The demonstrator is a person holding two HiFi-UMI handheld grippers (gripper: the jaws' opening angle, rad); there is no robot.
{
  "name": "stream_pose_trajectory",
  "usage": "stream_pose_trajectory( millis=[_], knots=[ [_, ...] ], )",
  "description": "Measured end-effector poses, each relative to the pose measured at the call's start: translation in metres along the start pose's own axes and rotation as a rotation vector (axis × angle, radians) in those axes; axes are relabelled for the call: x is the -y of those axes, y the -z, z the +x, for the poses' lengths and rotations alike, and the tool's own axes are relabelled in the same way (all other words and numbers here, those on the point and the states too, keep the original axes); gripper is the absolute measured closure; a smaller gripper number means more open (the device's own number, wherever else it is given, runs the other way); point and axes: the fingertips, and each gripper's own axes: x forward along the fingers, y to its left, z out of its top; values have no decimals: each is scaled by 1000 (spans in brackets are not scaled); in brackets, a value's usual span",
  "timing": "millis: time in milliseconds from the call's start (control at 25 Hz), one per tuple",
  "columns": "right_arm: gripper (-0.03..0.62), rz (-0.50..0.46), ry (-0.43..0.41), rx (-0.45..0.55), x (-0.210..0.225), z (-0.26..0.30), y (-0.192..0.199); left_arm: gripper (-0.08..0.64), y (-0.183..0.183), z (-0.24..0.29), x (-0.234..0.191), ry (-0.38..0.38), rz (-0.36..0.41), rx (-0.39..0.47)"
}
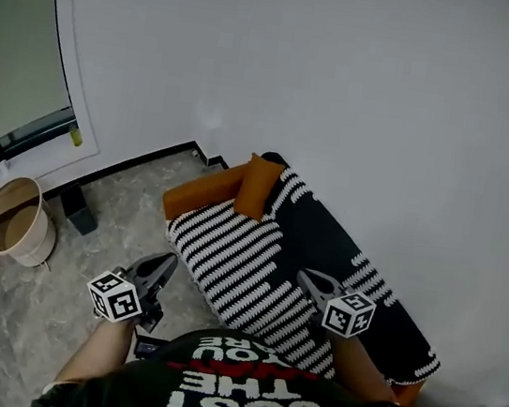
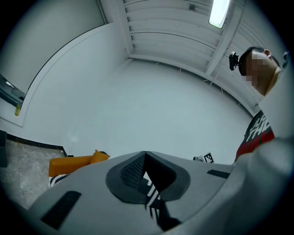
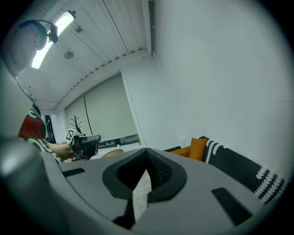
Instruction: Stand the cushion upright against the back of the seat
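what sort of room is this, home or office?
Likely a lounge or living-room corner; home or office is unclear. An orange sofa under a striped throw stands against a bare white wall, with an orange cushion on it and a bin on the stone-look floor.

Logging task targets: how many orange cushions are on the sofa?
1. The orange cushion stands at the sofa's far end, beside the orange armrest, by the backrest. The person's body covers the near end, so another could be hidden.

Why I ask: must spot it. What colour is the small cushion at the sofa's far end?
Plain orange; the small fabric cushion shows best in the head view.
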Motion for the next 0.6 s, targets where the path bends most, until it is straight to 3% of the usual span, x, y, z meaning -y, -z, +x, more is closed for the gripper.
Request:
stream_pose_trajectory(
  millis=[600],
  knots=[
    [566, -39, 23, -4, 10, -6, -5, 549, -1, 14, 8, 21, 6, -7]
  ],
)
